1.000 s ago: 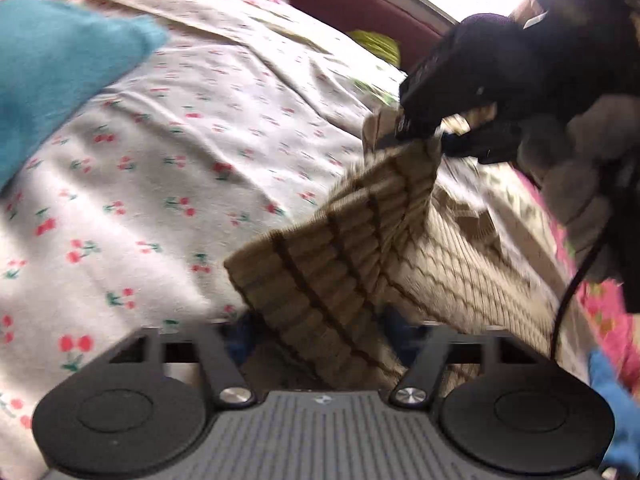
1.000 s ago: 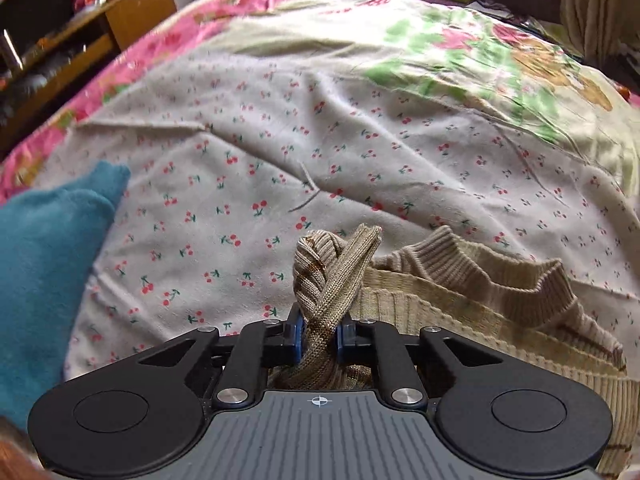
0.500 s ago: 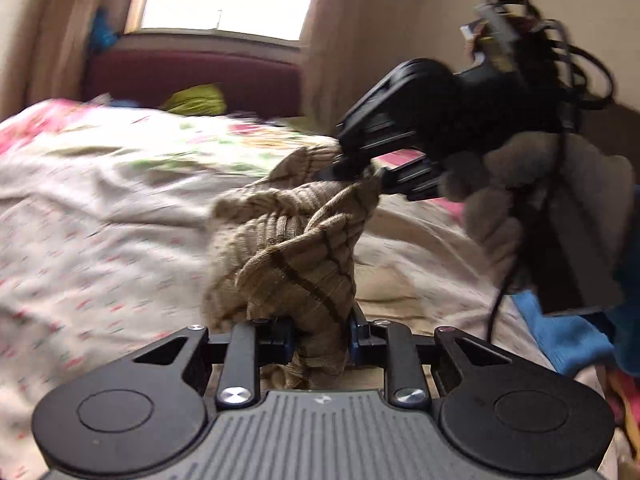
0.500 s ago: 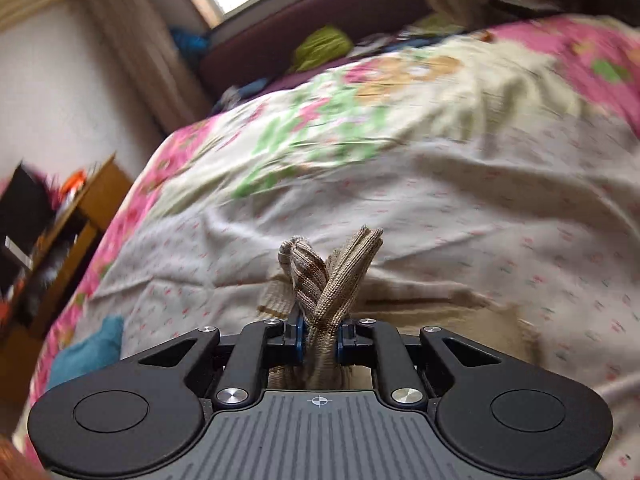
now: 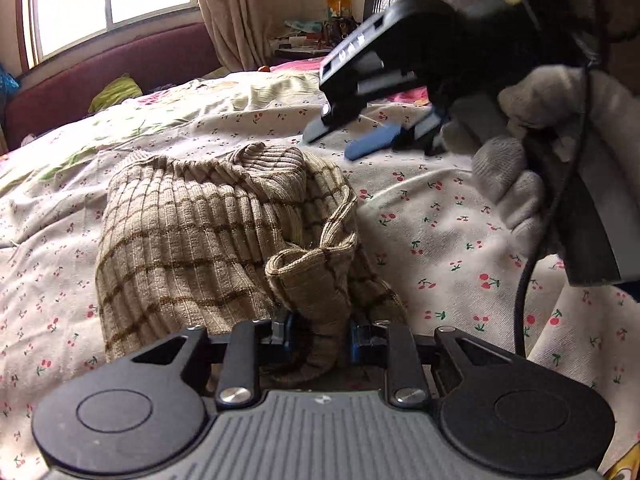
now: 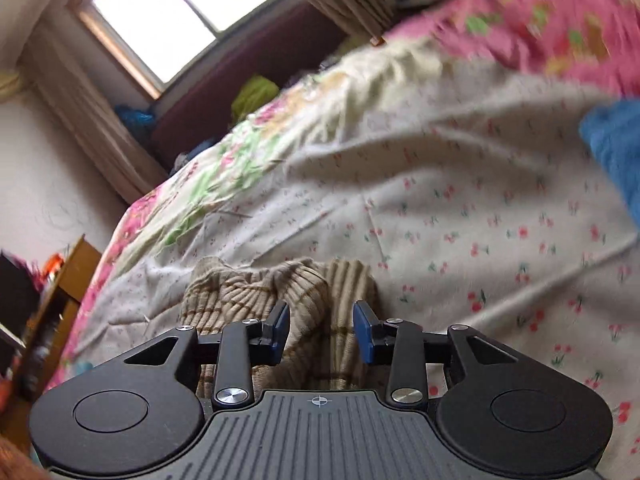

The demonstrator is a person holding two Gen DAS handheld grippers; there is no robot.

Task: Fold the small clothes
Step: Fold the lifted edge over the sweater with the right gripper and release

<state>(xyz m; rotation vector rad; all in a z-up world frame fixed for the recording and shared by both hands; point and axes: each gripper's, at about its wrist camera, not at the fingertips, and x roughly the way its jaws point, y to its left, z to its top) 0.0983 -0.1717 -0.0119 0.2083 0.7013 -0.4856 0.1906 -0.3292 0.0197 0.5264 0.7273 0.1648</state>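
Note:
A small beige ribbed sweater (image 5: 208, 236) with brown check lines lies bunched and folded over on the cherry-print bedsheet (image 5: 448, 240). My left gripper (image 5: 320, 332) is shut on a rolled hem of the sweater at its near edge. In the left wrist view my right gripper (image 5: 352, 140), held by a gloved hand (image 5: 532, 152), hovers above and behind the sweater with nothing in it. In the right wrist view the right gripper (image 6: 321, 328) has its jaws opening; the sweater (image 6: 280, 292) lies below and between them, untouched by the blue pads (image 6: 362, 326).
A blue cloth (image 6: 616, 152) lies on the bed to the right. A dark red headboard (image 5: 112, 68) with a green cloth (image 5: 116, 90) runs along the back under a window. A wooden cabinet (image 6: 60, 300) stands left of the bed. A black cable (image 5: 524, 292) hangs from the right gripper.
The right gripper has let go of the sweater's edge and pulled up and away. The sweater has dropped onto the sheet in a folded heap. The left gripper keeps its hold.

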